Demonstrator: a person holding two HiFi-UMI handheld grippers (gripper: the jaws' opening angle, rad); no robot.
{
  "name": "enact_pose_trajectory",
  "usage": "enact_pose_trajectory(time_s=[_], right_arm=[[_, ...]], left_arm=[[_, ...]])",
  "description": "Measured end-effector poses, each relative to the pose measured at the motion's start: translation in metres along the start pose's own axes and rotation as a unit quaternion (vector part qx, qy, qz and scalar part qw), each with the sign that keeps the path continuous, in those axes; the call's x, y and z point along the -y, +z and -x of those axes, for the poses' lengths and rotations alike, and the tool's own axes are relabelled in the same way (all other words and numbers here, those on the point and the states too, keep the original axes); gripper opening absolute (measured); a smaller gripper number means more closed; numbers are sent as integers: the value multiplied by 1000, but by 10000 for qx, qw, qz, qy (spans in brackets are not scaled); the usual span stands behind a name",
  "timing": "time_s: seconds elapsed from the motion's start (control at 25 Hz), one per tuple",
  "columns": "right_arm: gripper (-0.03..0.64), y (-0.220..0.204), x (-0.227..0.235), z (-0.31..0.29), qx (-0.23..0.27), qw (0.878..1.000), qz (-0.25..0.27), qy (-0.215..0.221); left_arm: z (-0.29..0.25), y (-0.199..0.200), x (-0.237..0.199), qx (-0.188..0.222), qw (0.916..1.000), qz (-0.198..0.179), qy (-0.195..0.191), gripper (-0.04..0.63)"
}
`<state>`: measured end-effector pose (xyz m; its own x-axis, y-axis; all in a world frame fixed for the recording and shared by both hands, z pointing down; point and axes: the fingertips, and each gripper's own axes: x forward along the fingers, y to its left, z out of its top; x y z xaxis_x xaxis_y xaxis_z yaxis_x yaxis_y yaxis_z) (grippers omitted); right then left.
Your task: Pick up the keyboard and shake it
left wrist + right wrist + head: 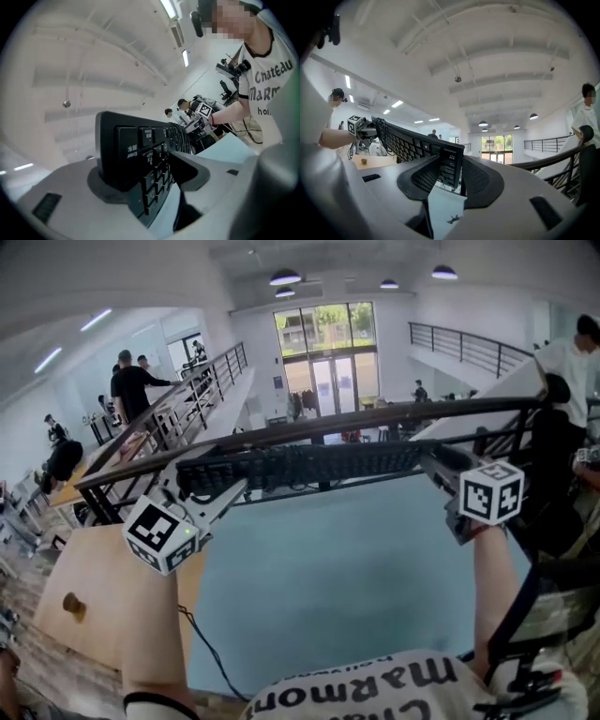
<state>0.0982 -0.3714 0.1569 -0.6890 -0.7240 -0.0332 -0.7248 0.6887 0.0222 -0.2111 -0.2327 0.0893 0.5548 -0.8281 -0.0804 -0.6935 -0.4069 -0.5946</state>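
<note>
A black keyboard [309, 468] hangs level in the air above the table, held at both ends. My left gripper [211, 498] is shut on its left end, and my right gripper [441, 470] is shut on its right end. In the left gripper view the numeric-pad end of the keyboard [140, 154] stands on edge between the jaws of the left gripper [145, 173], with the pads pressing both faces. The right gripper view shows the other end of the keyboard [417, 145] clamped between the right gripper's [450, 171] dark pads; the keyboard's cable [382, 129] is bunched at its far end.
Below lies a light blue mat [347, 587] on a wooden table [94, 596], with a black cable [202, 643] trailing over its near edge. A dark railing [309, 432] runs just behind the keyboard. A person [572, 362] stands at the right; others stand far left.
</note>
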Motion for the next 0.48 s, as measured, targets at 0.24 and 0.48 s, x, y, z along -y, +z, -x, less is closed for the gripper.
enact_pose_trajectory(time_s=[0.24,0.48], right_arm=[[160,37,20,35,510,9985,210,-23],[158,49,37,45,818,9966,65,23]], left_arm=[[-6,69,20,483,9946,-910,87,267],[-12,107,36,531,9823,-1785,201,265]])
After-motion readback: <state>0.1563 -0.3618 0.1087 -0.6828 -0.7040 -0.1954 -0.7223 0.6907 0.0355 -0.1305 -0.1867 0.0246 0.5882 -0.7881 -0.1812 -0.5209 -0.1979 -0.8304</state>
